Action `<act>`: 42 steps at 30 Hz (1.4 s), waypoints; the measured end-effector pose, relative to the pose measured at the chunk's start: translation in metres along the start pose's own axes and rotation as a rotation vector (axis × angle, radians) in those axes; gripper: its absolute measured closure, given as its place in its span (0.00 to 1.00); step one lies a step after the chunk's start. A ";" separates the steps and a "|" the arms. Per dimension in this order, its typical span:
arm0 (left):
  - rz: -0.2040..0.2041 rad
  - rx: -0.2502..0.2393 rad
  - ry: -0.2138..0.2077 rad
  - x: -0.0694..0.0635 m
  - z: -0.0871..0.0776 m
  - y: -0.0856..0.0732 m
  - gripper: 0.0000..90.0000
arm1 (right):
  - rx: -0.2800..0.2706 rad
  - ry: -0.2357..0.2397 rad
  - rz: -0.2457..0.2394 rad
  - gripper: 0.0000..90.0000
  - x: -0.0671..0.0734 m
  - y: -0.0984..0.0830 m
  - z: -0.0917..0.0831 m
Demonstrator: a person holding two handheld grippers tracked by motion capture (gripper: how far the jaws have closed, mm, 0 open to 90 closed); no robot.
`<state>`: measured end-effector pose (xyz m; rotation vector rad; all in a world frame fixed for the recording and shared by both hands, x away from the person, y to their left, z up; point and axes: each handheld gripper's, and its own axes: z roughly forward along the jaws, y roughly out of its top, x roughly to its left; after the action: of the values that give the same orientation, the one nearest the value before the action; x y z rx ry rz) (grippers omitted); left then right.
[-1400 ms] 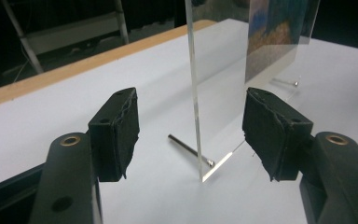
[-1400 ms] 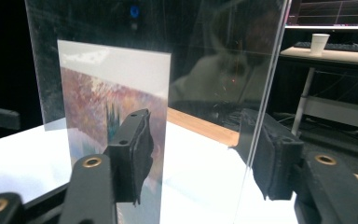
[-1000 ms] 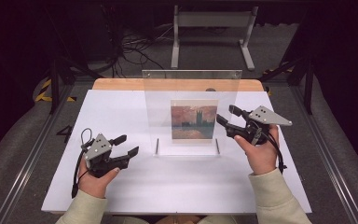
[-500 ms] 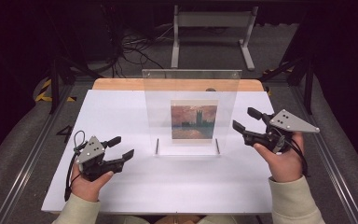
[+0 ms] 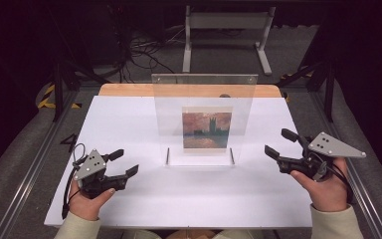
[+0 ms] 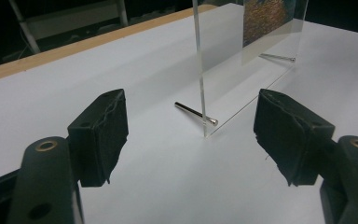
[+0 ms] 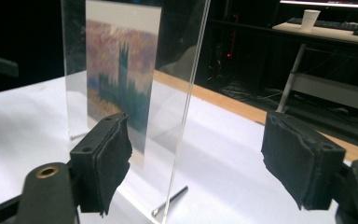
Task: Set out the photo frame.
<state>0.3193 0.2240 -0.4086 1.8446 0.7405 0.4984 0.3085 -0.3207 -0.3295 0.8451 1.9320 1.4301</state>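
High view: a clear acrylic frame (image 5: 204, 119) stands upright near the middle of the white table (image 5: 129, 124), a small painted print (image 5: 206, 129) of a tower against a reddish sky sandwiched at its centre. Two metal pins (image 5: 167, 156) through the bottom edge act as feet, which is likely why the sheet stays vertical unaided. The left gripper (image 5: 122, 163) hovers low over the table on the frame's left, jaws spread and empty; the right gripper (image 5: 279, 143) sits off the frame's right edge, near the table's side, jaws likewise apart and holding nothing. Both point inward toward the frame, well apart from it, a stance that suggests the person flanks it from either side.

Left gripper view: the two black padded fingers (image 6: 100, 135) stand wide open over bare tabletop. Ahead, the frame's near vertical edge (image 6: 200, 65) meets the surface, with one pin foot (image 6: 196, 113) jutting from its base toward the camera. Nothing lies between the pads.

Right gripper view: the frame is seen almost edge-on, with the print (image 7: 121, 79) showing through it. The open pads (image 7: 105, 161) bracket the frame's near edge in the picture, though it stands beyond them, untouched. A pin foot (image 7: 170, 200) lies at the base. Behind, a desk carries a paper cup (image 7: 311, 18) and a keyboard (image 7: 335, 24).
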 end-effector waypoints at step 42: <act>-0.071 0.033 -0.012 0.022 -0.001 -0.040 0.28 | 0.163 0.104 0.045 0.24 -0.007 -0.123 0.019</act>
<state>0.3243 0.2505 -0.4453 1.8429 0.8080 0.4312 0.3097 -0.3425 -0.4527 0.9089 2.1430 1.3811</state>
